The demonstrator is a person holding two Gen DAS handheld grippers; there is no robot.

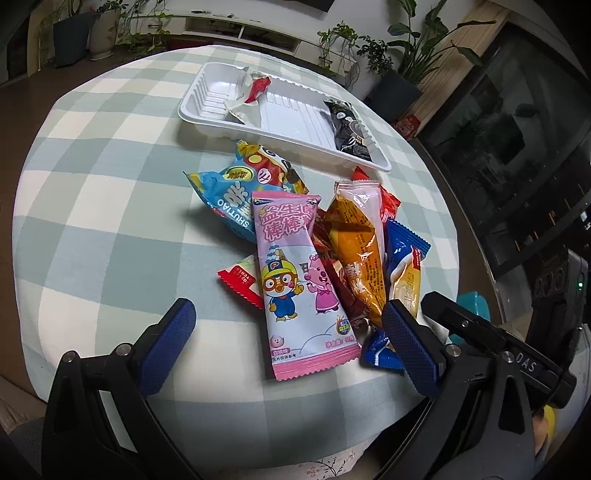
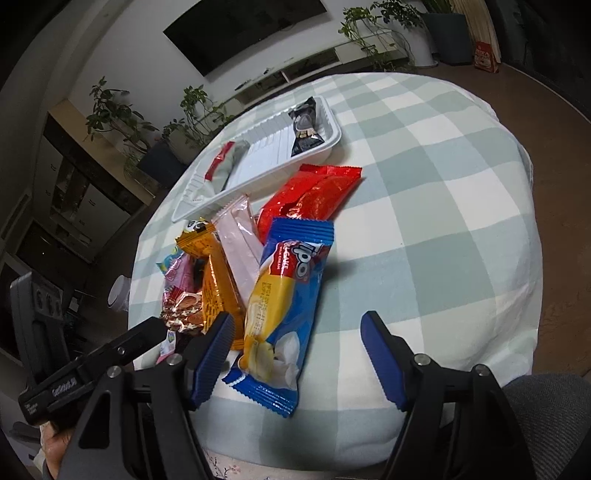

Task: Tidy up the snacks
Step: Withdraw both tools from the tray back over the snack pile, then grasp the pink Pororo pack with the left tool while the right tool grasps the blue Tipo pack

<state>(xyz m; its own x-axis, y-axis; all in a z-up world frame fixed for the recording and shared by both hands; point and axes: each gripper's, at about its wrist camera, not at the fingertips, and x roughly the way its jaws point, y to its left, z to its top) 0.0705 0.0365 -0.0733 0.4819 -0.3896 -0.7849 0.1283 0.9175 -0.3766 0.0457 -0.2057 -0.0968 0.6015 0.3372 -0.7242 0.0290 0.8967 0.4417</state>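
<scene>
A pile of snack packets lies on the checked tablecloth. In the left wrist view a pink cartoon packet (image 1: 299,280) lies on top, with an orange packet (image 1: 358,254), a blue packet (image 1: 404,266) and a light-blue bag (image 1: 240,192) around it. My left gripper (image 1: 288,325) is open, its jaws on either side of the pink packet's near end. In the right wrist view my right gripper (image 2: 295,332) is open around the near end of the blue Tipo packet (image 2: 288,295). A red packet (image 2: 314,195) lies behind it. The white tray (image 1: 221,122) (image 2: 332,144) holds a black packet (image 1: 349,129) and a red-white wrapper (image 1: 251,94).
The table (image 1: 92,221) is round, with its edge near on all sides. Potted plants (image 1: 406,66) and a low white cabinet (image 1: 240,29) stand behind it. A dark cabinet (image 1: 517,129) is at the right. The other gripper (image 1: 491,343) shows at the right of the left wrist view.
</scene>
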